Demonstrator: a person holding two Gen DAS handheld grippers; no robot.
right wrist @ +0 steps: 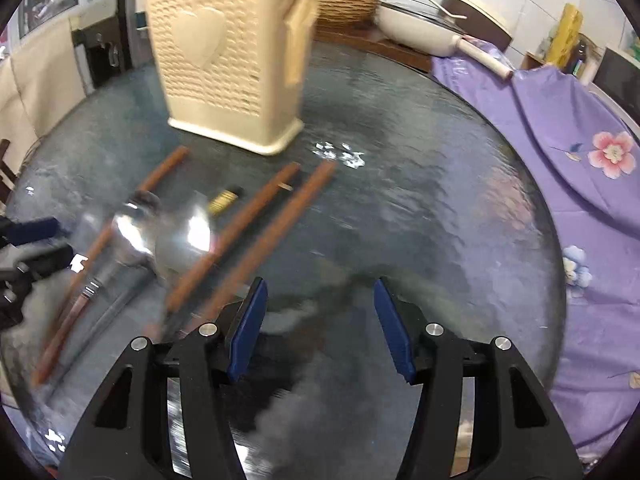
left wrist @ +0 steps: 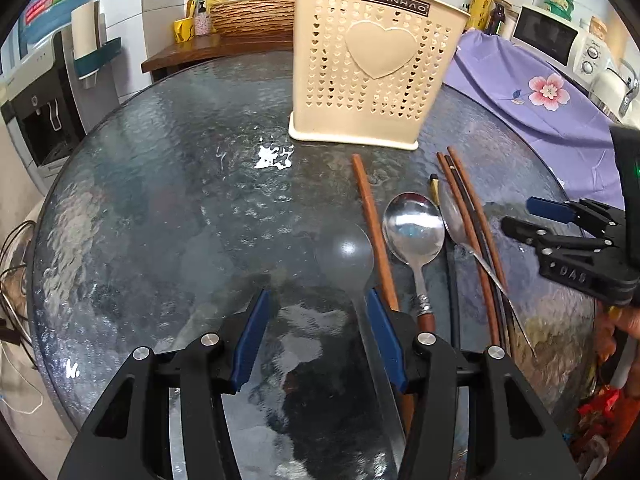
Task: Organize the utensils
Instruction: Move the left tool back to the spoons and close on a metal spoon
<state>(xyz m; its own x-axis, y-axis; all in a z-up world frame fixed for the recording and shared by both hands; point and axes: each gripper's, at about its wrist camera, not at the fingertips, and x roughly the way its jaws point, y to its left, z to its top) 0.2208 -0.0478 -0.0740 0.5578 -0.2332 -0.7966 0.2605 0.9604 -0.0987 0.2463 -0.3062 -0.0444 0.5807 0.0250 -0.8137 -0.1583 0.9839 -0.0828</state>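
Both my grippers hang low over the glass table [left wrist: 160, 200], jaws apart, nothing held.

My left gripper [left wrist: 316, 332] has bare glass between its blue pads, its right pad just beside a brown chopstick [left wrist: 374, 236]. My right gripper [right wrist: 320, 324] is also over bare glass. The spoons [left wrist: 414, 226] and more chopsticks [left wrist: 470, 216] lie loose on the table, near side of the cream holder [left wrist: 372, 68], which stands upright at the far side.
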